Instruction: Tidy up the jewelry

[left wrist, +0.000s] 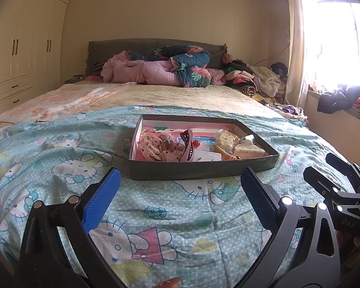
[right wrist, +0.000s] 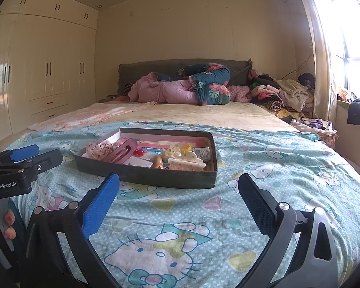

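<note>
Both tongs, left tongs [left wrist: 180, 196] and right tongs [right wrist: 178, 195], stand wide and hold nothing above the bed cover [right wrist: 204, 216]. Beyond them the dark tray [left wrist: 199, 170] already holds the hair clips [right wrist: 187, 163] and ornaments together. Sorting may be starting or ended; I cannot tell.

Open blue cartoon-print bedspread [right wrist: 264, 168] surrounds the shallow dark cardboard tray [right wrist: 144, 176]; approach unobstructed from front and sides. Tray interior crowded with hair clips, gaps apparently narrow.

Both wrist views face the headboard [left wrist: 156, 45], sharing the box [right wrist: 144, 175].
</note>
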{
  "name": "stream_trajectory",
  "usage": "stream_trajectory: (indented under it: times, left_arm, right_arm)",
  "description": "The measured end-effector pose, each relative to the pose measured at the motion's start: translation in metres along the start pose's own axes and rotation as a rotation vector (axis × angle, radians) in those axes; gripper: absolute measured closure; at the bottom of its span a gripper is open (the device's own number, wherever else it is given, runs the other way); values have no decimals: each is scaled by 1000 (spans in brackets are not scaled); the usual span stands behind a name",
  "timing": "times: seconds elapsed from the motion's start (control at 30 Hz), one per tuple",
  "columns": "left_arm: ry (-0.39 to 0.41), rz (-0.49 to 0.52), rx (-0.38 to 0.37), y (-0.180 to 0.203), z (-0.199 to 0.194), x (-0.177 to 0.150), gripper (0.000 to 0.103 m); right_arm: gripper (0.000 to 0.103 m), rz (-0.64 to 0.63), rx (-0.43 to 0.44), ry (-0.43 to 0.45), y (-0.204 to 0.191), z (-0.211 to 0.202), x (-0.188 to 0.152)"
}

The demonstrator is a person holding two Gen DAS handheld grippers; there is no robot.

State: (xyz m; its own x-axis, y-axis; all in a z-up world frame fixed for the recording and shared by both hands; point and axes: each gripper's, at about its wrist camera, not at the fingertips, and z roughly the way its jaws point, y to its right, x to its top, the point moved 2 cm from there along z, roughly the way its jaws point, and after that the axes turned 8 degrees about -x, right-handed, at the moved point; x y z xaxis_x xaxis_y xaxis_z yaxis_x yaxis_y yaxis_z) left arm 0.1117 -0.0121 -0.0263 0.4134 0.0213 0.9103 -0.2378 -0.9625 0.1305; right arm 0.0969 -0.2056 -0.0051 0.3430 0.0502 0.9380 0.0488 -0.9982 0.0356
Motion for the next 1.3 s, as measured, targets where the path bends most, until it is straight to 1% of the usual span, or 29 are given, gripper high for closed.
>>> stream_trajectory:
  times: [1.3]
  left_arm:
    - [5, 2, 2, 1, -2, 0, 11]
  right_arm:
    - [6, 11, 0, -10, -2, -1, 0]
